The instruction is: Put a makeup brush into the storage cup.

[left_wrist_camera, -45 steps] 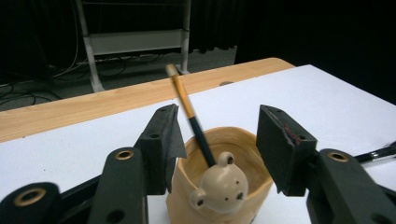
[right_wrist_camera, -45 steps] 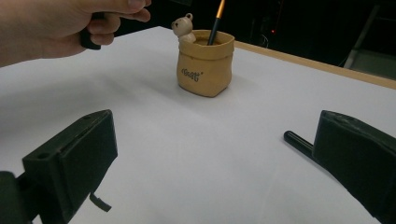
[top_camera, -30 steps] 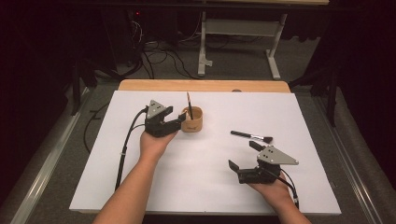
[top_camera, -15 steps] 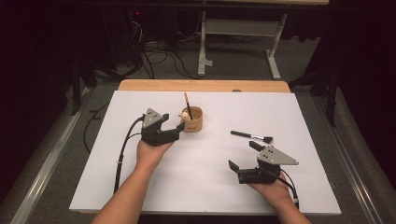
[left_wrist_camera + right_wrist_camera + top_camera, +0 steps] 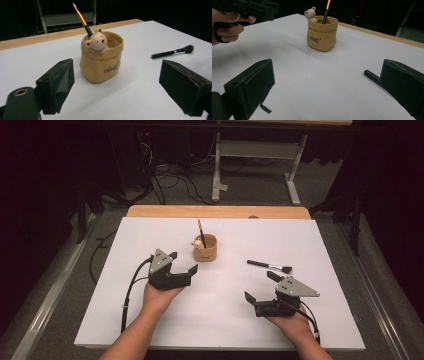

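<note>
The left hand-held gripper [image 5: 181,262] has pulled back from the cup [image 5: 205,248], jaws open and empty, leaving one brush [image 5: 200,232] standing inside; another brush [image 5: 269,266] lies on the table [image 5: 325,245] near the open right hand-held gripper [image 5: 260,287], likely next.

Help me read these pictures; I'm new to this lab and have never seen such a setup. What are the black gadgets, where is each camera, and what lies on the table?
No robot here: a person sits at a white table and holds a hand-operated gripper in each hand. The high view looks down from above; the left gripper shows at its left, the right gripper at its right. The other two pictures come from cameras riding on the grippers, looking out between their own two black fingers.

On the table stands a tan, sack-shaped pot with a small bear figure at its rim and a thin brush standing in it. A black makeup brush lies flat, apart from the pot, just ahead of the right gripper.

Both grippers are open and hold nothing.
</note>
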### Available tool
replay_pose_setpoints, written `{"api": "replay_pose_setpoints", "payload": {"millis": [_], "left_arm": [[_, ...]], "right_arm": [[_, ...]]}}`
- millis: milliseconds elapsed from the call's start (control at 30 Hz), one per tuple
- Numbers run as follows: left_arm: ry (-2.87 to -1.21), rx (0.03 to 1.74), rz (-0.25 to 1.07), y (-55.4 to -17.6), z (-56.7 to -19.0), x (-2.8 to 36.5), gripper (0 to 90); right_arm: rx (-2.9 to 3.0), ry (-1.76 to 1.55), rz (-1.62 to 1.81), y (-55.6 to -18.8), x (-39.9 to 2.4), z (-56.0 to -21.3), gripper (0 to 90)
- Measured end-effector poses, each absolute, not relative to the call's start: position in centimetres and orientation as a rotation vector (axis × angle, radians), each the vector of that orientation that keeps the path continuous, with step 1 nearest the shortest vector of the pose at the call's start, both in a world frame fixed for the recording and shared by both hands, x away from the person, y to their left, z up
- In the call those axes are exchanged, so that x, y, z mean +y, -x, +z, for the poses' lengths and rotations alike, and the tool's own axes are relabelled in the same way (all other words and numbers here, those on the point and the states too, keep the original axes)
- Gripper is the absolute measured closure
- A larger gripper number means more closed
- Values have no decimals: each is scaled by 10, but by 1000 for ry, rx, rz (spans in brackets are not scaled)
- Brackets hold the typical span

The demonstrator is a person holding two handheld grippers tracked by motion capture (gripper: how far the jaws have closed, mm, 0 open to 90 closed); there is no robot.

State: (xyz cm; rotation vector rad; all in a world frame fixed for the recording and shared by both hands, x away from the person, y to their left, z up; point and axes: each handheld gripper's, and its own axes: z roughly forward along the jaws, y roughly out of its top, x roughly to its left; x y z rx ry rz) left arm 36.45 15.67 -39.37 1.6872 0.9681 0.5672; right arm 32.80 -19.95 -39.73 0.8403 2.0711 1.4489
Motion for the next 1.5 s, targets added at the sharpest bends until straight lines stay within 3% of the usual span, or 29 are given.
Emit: {"api": "replay_pose_setpoints", "payload": {"millis": [367, 700, 1267, 1500], "left_arm": [[-1694, 939, 563, -336, -397, 167, 5], [-1712, 886, 560, -315, -404, 168, 2], [-1677, 836, 481, -308, -407, 171, 2], [-1690, 805, 509, -307, -402, 172, 2]], "right_arm": [[2064, -842, 1455, -327, -201, -396, 12], [2054, -850, 1462, -326, -201, -395, 11], [2017, -890, 1462, -325, -205, -391, 10], [2005, -877, 1442, -323, -205, -389, 10]]}}
